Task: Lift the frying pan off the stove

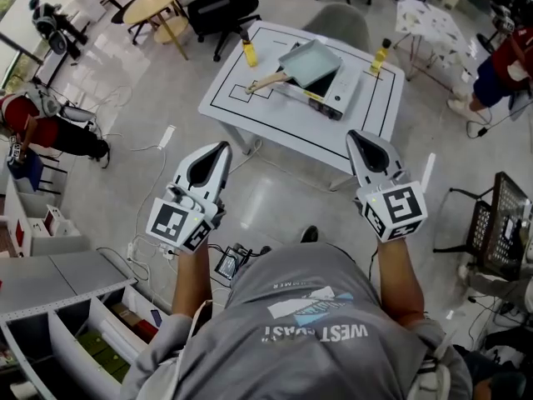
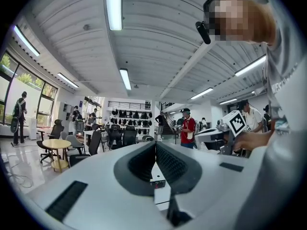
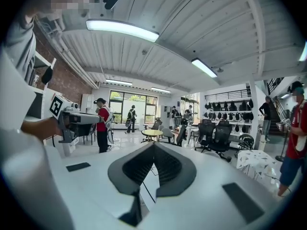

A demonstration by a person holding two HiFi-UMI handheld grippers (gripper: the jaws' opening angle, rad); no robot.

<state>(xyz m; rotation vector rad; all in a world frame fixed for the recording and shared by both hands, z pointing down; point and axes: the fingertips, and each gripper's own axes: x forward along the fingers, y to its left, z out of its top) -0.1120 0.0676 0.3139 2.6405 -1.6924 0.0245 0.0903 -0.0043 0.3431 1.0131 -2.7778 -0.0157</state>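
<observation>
A square grey frying pan (image 1: 310,62) with a wooden handle (image 1: 268,81) rests on a portable stove (image 1: 337,95) on a white table (image 1: 250,111) ahead of me. Both grippers are held up in the air short of the table, well apart from the pan. My left gripper (image 1: 222,147) (image 2: 155,143) is shut with nothing between its jaws. My right gripper (image 1: 354,135) (image 3: 154,145) also has its tips together and holds nothing. Each gripper view looks out level over the room and catches the other gripper's marker cube (image 2: 235,123) (image 3: 56,106).
A yellow bottle (image 1: 248,53) stands at the table's far left and another bottle (image 1: 381,57) at its far right. A round wooden table (image 1: 155,2) and office chairs (image 1: 218,7) lie beyond. A black crate (image 1: 503,223) sits right, shelves (image 1: 75,323) lower left. People stand around.
</observation>
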